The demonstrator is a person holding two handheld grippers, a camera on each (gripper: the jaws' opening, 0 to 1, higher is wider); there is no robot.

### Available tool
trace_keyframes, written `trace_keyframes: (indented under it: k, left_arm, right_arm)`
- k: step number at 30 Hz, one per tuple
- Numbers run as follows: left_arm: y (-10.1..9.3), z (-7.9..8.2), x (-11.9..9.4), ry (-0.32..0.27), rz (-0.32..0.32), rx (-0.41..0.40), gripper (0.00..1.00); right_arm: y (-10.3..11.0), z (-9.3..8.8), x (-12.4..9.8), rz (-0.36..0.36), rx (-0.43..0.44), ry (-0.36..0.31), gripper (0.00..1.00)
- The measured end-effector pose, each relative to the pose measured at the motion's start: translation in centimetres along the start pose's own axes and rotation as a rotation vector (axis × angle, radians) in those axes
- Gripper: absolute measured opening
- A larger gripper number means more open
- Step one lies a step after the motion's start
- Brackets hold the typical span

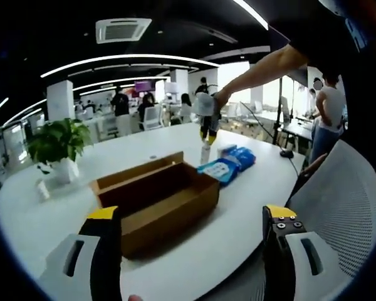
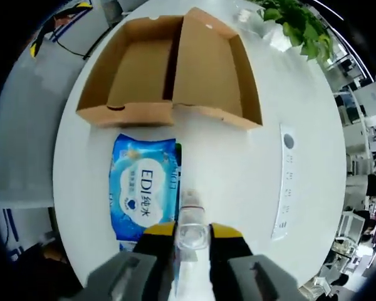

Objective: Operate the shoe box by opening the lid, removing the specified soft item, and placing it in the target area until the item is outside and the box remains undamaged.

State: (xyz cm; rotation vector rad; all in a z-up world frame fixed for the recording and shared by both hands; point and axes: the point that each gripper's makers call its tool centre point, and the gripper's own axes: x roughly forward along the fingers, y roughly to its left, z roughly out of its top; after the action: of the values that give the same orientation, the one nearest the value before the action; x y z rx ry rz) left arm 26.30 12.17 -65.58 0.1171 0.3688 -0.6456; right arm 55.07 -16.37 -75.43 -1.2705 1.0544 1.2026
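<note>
Brown cardboard shoe box [image 2: 169, 69] open on a white tabletop [image 2: 238, 175], lid folded flat beside the tray, both halves looking empty from above. Just beside the box's near wall in the right gripper view, a blue soft pack of wipes [image 2: 144, 188], lying flat on the tabletop, already outside the box; a green edge peeking from under its right side, too little of it to identify. Right claw [image 2: 193, 231] clenched around a clear plastic bottle [image 2: 192, 204], held high over the tabletop and pointing down, bottle tip hanging above the edge of the pack. Left claw [image 1: 191, 213] released, jaws wide apart and grasping nothing, low at the tabletop's near edge and facing the box. Beyond the box in the left gripper view, a potted plant [image 1: 57, 141]; to the right, a white mesh chair back [image 1: 338, 200]. Likely risks: bottle slipping from the smooth hold and dropping onto the pack or the box wall, denting the cardboard; bottle set down partly on the soft pack and toppling; a descent drifting toward the box and nudging it, with the left claw too far off to steady anything.
</note>
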Motion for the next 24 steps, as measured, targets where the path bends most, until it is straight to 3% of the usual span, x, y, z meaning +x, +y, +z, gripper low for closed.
trace_keyframes:
  k: [9,24]
  left_arm:
    - [0.36,-0.35,-0.1,0.005,0.007,-0.003,0.97]
    - [0.55,-0.75,-0.03,0.016,0.011,-0.009,0.96]
  right_arm:
    - [0.37,0.11,0.73,0.019,0.013,0.01,0.16]
    - [-0.43,0.18,0.72,-0.009,0.02,-0.005,0.21]
